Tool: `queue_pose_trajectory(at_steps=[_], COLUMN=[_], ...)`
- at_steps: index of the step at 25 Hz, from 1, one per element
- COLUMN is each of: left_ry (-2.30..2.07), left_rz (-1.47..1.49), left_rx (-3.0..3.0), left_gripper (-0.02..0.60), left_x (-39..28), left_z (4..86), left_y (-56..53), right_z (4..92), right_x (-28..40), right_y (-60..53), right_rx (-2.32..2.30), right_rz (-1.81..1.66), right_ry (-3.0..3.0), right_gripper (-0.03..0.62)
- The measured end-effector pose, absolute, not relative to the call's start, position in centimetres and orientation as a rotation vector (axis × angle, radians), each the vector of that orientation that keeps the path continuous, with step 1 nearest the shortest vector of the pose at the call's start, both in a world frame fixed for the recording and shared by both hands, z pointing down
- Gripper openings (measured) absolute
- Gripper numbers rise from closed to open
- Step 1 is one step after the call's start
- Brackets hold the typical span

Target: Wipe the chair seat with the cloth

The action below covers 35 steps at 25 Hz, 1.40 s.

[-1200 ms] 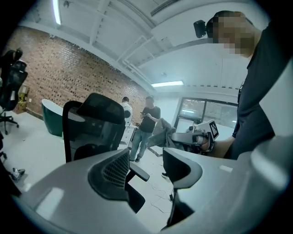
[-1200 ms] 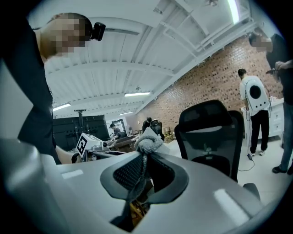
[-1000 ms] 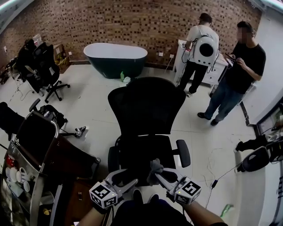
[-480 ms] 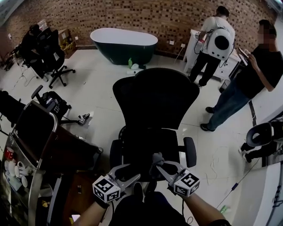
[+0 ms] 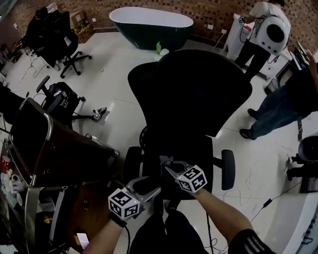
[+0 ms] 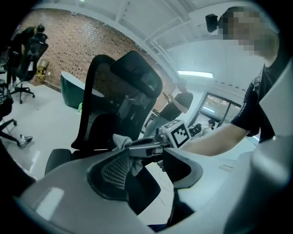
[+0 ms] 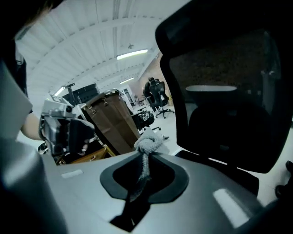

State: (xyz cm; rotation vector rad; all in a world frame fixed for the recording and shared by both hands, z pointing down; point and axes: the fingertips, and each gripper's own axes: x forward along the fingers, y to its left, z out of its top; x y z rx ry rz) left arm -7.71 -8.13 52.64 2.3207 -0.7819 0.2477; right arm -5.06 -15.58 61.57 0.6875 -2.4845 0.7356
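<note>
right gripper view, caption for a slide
Right gripper shut on a grey cloth, facing the black chair.

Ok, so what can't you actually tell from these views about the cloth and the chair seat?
- Whether the cloth touches the seat: in the head view the right gripper covers the contact.
- Any dirt on the seat: too dark in every view.
- The cloth's full size: most of it is pinched between the jaws in the right gripper view.

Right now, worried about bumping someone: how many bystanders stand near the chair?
2. The person in a white top stands at the upper right, near the brick wall; the person in dark clothes stands closer, right of the chair. Others may be outside the frame.
</note>
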Motion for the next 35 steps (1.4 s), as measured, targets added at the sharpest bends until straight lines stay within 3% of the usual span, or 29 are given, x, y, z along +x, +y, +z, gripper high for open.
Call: queue_pose_trajectory(at_steps=[10,22,27,35], left_ry=[-0.913,-0.906,-0.879,-0.817], left_rz=[0.159,0.153,0.157,0.196], left_rx=[2.241,2.217,2.226,2.249], left_gripper=[0.253,0.253,0.253,0.253], left_x=[-7.9,-7.0,-5.6,-3.7], left_z=[60.2,62.6,62.7,63.5], left_y=[-13.7,-15.4,-15.6,-15.6], right_z=[79.0,87.5,90.7,92.8], right_x=[-8.7,-12.0,-7.5,8.2], right_y=[-25.7,-29.8,-29.1,-29.0], right_rx=[0.656,0.5,0.53,0.705], right_rz=[0.738,0.566,0.613,0.667], right_ry=[-2.293,-2.179,-2.096,-1.871], right_gripper=[0.04,0.04,0.04,0.04])
